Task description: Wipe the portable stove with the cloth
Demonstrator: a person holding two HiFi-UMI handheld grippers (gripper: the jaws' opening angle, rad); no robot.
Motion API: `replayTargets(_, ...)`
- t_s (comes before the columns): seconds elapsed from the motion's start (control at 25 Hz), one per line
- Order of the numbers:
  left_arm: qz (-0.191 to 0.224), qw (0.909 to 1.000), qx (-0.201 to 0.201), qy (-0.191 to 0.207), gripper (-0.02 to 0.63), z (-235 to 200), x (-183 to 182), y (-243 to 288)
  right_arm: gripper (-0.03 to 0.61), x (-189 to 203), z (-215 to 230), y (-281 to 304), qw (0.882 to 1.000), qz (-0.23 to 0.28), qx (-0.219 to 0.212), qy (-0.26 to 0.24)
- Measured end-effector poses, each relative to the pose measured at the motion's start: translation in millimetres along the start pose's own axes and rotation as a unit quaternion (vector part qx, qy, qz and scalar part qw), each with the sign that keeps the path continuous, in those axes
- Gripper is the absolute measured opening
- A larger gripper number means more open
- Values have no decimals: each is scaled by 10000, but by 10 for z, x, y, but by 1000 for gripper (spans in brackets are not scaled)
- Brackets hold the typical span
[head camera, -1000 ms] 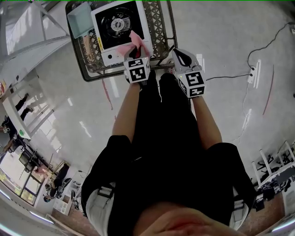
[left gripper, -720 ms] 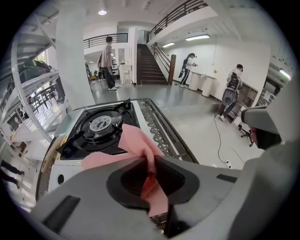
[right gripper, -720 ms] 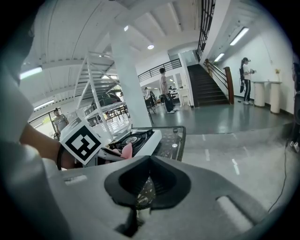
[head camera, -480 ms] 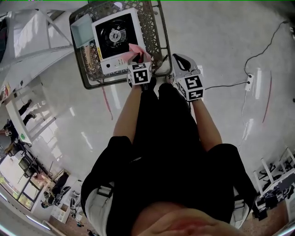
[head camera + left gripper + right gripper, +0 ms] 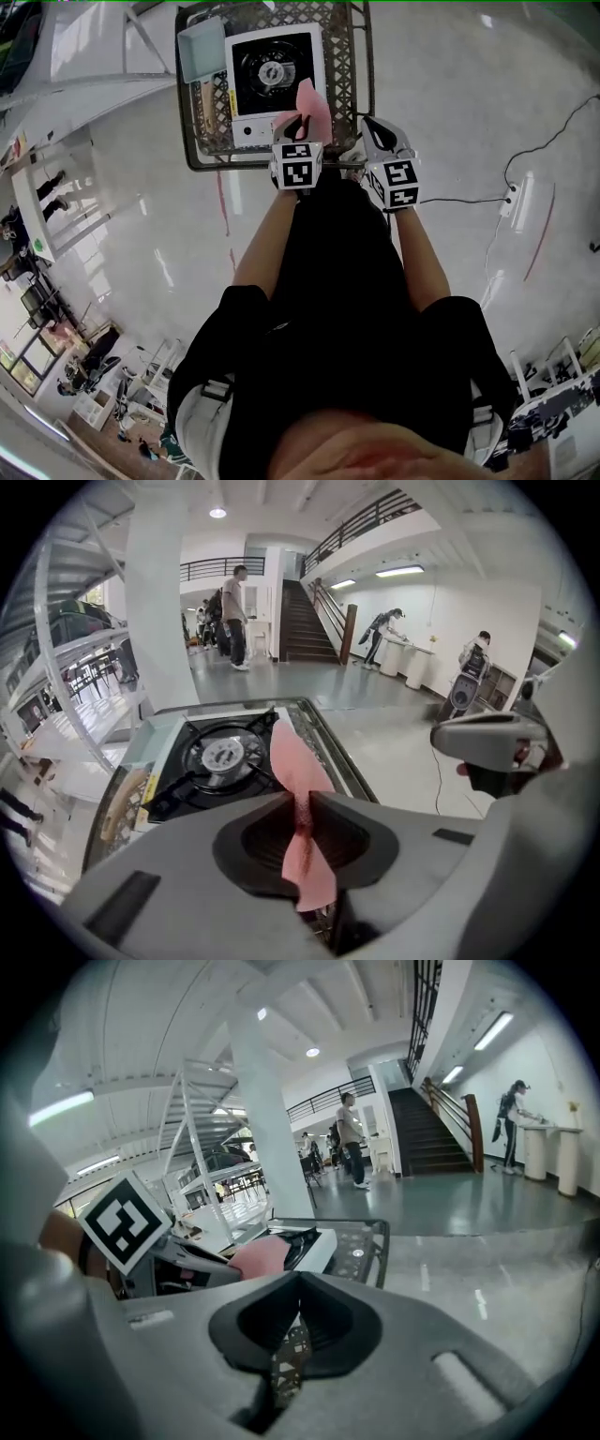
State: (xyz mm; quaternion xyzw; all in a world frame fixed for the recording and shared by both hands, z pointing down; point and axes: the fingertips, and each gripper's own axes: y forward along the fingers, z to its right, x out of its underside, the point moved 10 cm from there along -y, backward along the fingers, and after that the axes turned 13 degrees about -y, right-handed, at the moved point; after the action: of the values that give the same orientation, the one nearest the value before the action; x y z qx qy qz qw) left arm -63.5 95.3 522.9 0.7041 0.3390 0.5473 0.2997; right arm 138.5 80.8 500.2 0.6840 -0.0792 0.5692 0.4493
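Note:
The white portable stove (image 5: pixel 272 80) with a black burner sits on a metal mesh table (image 5: pixel 349 56). My left gripper (image 5: pixel 298 131) is at the stove's near right corner, shut on a pink cloth (image 5: pixel 312 105). In the left gripper view the cloth (image 5: pixel 298 761) is pinched between the jaws and stands up in front of the stove (image 5: pixel 217 759). My right gripper (image 5: pixel 375 133) is just right of the left one, at the table's near edge, off the stove. In its own view the right gripper (image 5: pixel 298 1312) has its jaws closed on nothing, with the cloth (image 5: pixel 261 1256) to its left.
A pale blue tray (image 5: pixel 201 49) lies on the mesh table left of the stove. A cable and a power strip (image 5: pixel 517 199) lie on the shiny floor to the right. White metal racking (image 5: pixel 84 56) stands left of the table. People stand far off by a staircase (image 5: pixel 302 630).
The head camera has shifted, so the table sits further right in view. The left gripper still holds the cloth by the stove's near right corner, and the cloth now stands up more. The right gripper stays beside it.

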Motion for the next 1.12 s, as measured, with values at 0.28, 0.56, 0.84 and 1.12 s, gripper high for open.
replayTargets(0.28,415,9956,-528,-651,47,-797,-337,-261,3,-511,-363,682,9969,109,-667,-414)
replayTargets(0.56,569,9874,-1099,-992,47,-1679,-631,-368,3,-948,-653,1216,9914,62,-1067,-759)
replayTargets(0.84,220,9905,-1135,-740,48,-2149,-736,-85,3,-1114,-665,1474,9911,-201,-959,-902)
replayTargets(1.12,-133,9945,-841,-617,48,-2153,-669,225,3,-1068,-561,1498,9917,-443,-802,-905)
